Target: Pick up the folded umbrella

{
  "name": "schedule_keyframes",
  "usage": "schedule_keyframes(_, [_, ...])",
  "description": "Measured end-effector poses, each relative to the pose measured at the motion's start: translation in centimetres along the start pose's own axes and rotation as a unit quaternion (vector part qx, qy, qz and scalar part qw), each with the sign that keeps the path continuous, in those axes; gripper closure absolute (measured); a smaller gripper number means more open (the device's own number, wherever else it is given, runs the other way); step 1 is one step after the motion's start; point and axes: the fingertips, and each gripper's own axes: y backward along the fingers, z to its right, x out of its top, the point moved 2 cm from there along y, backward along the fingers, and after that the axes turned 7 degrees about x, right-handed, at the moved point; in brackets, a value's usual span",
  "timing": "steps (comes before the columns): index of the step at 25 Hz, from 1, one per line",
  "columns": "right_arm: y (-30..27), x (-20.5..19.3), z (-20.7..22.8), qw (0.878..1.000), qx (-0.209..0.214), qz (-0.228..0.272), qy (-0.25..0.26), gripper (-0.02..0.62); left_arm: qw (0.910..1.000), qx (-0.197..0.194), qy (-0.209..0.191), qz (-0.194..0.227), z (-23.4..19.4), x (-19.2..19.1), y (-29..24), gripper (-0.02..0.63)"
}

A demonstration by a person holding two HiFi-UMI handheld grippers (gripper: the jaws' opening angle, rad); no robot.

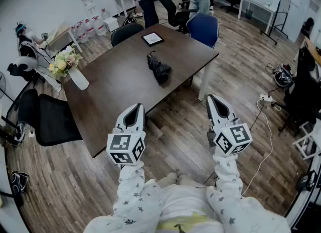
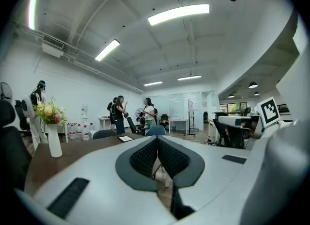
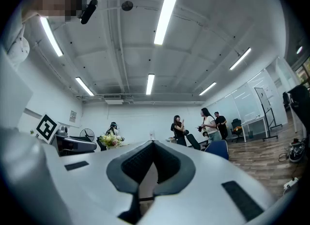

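Note:
The folded black umbrella point(image 1: 159, 69) lies on the dark brown table point(image 1: 115, 91), a little right of its middle. Both grippers hang in front of the table's near edge, well short of the umbrella. My left gripper point(image 1: 135, 108) is over the table's near corner, jaws shut with nothing between them. My right gripper point(image 1: 212, 98) is over the wooden floor to the right, jaws also shut and empty. In the left gripper view the closed jaws point(image 2: 156, 139) point along the table; the umbrella does not show there. The right gripper view has its closed jaws point(image 3: 152, 144) aimed slightly upward across the room.
A tablet point(image 1: 152, 38) lies at the table's far end and a white vase of flowers point(image 1: 70, 69) stands at its left edge. A black chair point(image 1: 50, 119) is on the left, a blue chair point(image 1: 203, 28) at the far right. People point(image 1: 145, 1) stand beyond. Cables point(image 1: 266, 101) lie on the floor.

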Motion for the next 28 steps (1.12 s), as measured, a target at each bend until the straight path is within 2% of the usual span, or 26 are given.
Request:
schedule_keyframes(13, [0.8,-0.1,1.6,1.0,0.002,0.006,-0.011,0.574,1.0,0.002,-0.007,-0.004,1.9,-0.1,-0.3,0.58])
schedule_keyframes(20, [0.3,-1.4,1.6,1.0,0.014,-0.001,-0.025,0.574,0.9998,0.016,-0.003,-0.01,2.1,-1.1,0.1,0.581])
schedule_keyframes(28, [-1.9,-1.8,4.1,0.999,0.026,0.003,-0.019,0.574,0.9997,0.023,0.008,-0.007,1.8,-1.6,-3.3,0.581])
